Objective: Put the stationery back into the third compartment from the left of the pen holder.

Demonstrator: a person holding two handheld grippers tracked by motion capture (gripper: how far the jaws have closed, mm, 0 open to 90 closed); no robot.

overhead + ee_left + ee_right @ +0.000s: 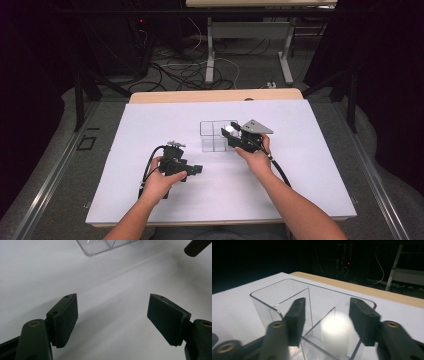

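A clear plastic box (212, 135) with inner dividers stands on the white sheet near the table's middle. A white cylinder (231, 129) stands upright in the compartment nearest my right hand. My right gripper (231, 137) is at that corner of the box. In the right gripper view the clear box (277, 290) lies below the open right gripper (327, 312), and the white cylinder (335, 332) shows between the jaws with a gap beside it. My left gripper (197, 170) rests low over the sheet, left of the box. It is open (112, 315) with nothing between its fingers.
The white sheet (150, 130) covers most of the wooden table (215, 95). A corner of the clear box (100, 246) shows at the top of the left gripper view, with a dark rounded part (196, 246) at the top right. Desk legs and cables lie on the floor beyond the table.
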